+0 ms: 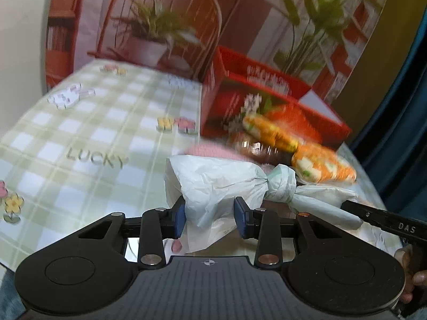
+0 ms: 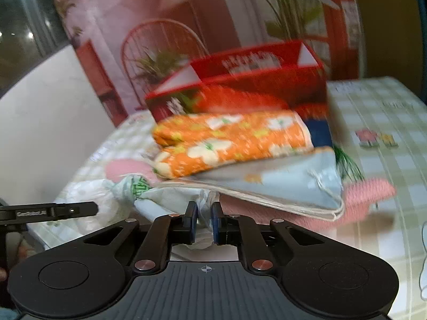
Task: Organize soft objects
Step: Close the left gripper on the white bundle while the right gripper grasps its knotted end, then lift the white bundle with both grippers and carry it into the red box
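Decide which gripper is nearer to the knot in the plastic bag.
Right. The right gripper pinches the bag's tail just past the knot; the left gripper holds the bag's body, farther from it.

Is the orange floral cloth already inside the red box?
No, the orange floral cloth lies folded on a light blue cloth on the table, in front of the red box.

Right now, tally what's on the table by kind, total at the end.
Plastic bag: 1
Orange floral cloth: 1
Light blue cloth: 1
Pink knit: 1
Red box: 1
Total: 5
Blur may hide more in the pile.
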